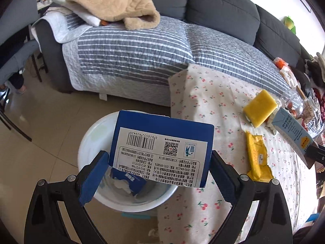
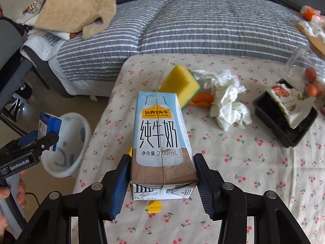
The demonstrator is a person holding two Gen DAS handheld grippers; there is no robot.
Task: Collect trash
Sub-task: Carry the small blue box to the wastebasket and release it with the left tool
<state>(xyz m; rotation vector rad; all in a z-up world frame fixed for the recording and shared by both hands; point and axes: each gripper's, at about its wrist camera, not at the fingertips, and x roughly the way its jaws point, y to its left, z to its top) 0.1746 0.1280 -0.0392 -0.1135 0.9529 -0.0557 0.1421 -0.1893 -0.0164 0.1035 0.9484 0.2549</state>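
Observation:
My left gripper (image 1: 160, 162) is shut on a blue box (image 1: 162, 146) with a white barcode label, and holds it over a white bin (image 1: 89, 142) on the floor. A blue-and-white wrapper (image 1: 130, 181) lies in the bin. My right gripper (image 2: 162, 174) is shut on a light-blue milk carton (image 2: 160, 138), held above the cherry-print tablecloth (image 2: 243, 162). In the right wrist view, the left gripper (image 2: 40, 140) with the blue box (image 2: 48, 126) hangs over the bin (image 2: 69, 162) at the left. The carton (image 1: 292, 134) shows at the right edge of the left wrist view.
On the table lie a yellow sponge (image 2: 180, 81), crumpled tissue (image 2: 227, 99), orange peel (image 2: 201, 99), a black tray (image 2: 284, 134) with a wrapper (image 2: 288, 103), a clear cup (image 2: 300, 61) and a yellow packet (image 1: 258, 154). A striped sofa (image 2: 203, 30) stands behind.

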